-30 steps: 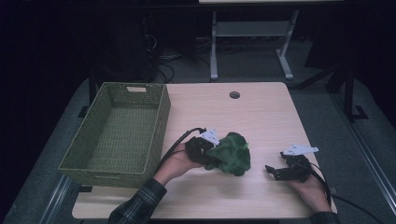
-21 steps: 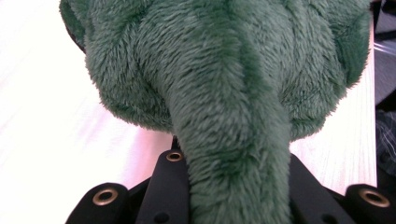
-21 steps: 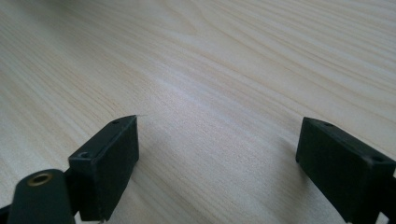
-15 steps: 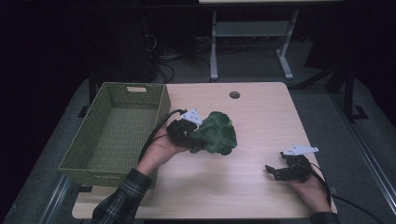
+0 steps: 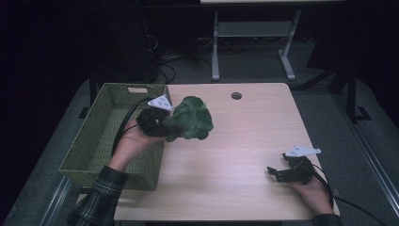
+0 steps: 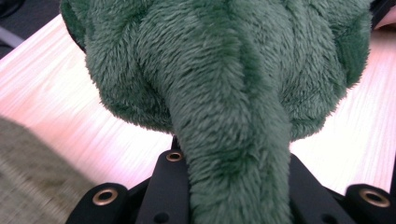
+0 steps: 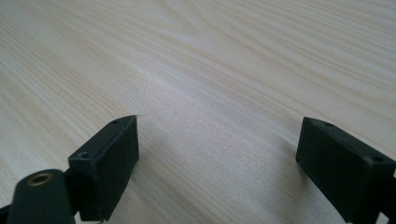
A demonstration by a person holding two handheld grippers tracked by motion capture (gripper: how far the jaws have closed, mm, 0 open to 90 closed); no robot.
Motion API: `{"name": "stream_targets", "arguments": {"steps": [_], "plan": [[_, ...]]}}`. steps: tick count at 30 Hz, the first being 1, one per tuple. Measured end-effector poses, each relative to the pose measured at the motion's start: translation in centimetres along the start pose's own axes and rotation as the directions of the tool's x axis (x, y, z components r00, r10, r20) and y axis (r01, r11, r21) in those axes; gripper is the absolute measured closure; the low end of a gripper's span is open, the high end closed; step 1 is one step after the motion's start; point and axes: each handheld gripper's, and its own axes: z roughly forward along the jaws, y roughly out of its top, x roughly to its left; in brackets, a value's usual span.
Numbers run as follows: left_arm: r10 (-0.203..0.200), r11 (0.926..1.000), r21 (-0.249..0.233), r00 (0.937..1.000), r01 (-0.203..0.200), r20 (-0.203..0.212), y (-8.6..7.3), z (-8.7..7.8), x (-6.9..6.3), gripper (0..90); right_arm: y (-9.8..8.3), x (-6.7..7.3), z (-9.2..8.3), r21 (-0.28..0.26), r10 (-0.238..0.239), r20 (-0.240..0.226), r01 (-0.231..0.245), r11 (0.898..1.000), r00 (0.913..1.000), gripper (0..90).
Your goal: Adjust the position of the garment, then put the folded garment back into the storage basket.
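A green plush toy [image 5: 189,119] hangs above the table, just right of the green woven basket [image 5: 89,141]. My left gripper [image 5: 162,123] is shut on it. In the left gripper view a fuzzy limb of the plush toy [image 6: 224,93] runs down between the black jaws and its body blocks most of the picture. My right gripper [image 5: 276,173] rests low on the wooden table [image 5: 244,136] at the front right. The right gripper [image 7: 219,154] stands open, with bare wood between its two fingertips.
The basket is empty and takes up the table's left side. A small round hole [image 5: 236,95] sits near the table's far edge. Beyond the table stands a metal frame [image 5: 254,37] on a dark floor with cables.
My left hand has lifted the plush toy and carried it left and away from me, from the table's middle to the basket's right rim. The right gripper has stayed put.
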Motion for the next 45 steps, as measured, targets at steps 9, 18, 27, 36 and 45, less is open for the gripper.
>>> {"name": "stream_targets", "arguments": {"steps": [9, 18, 27, 36, 45], "plan": [[-0.038, 0.9992, 0.008, 0.9985, 0.039, -0.040, -1.2, -2.1, 1.3, 77.8, 0.0, 0.0, 0.0, 0.000, 0.002, 0.000, -0.002, 1.000, 1.0000, 12.7], [-0.071, 0.9972, 0.014, 0.9930, 0.073, -0.094, -2.4, -4.4, 2.7, 77.8, 0.0, 0.0, 0.0, 0.000, 0.001, 0.000, -0.001, 1.000, 1.0000, 12.7], [-0.130, 0.9910, 0.010, 0.9778, 0.133, -0.165, -4.6, -6.4, 4.3, 77.8, 0.0, 0.0, 0.0, 0.001, 0.001, 0.000, -0.001, 1.000, 1.0000, 12.7], [-0.218, 0.9737, 0.010, 0.9459, 0.227, -0.240, -8.0, -7.1, 6.1, 77.8, 0.0, 0.0, 0.0, 0.000, -0.002, 0.001, 0.002, 1.000, 1.0000, 12.8], [-0.273, 0.9548, 0.041, 0.9240, 0.294, -0.268, -11.2, -5.6, 7.6, 77.7, 0.0, 0.0, 0.0, 0.001, -0.001, 0.002, 0.001, 1.000, 1.0000, 12.7]]}}
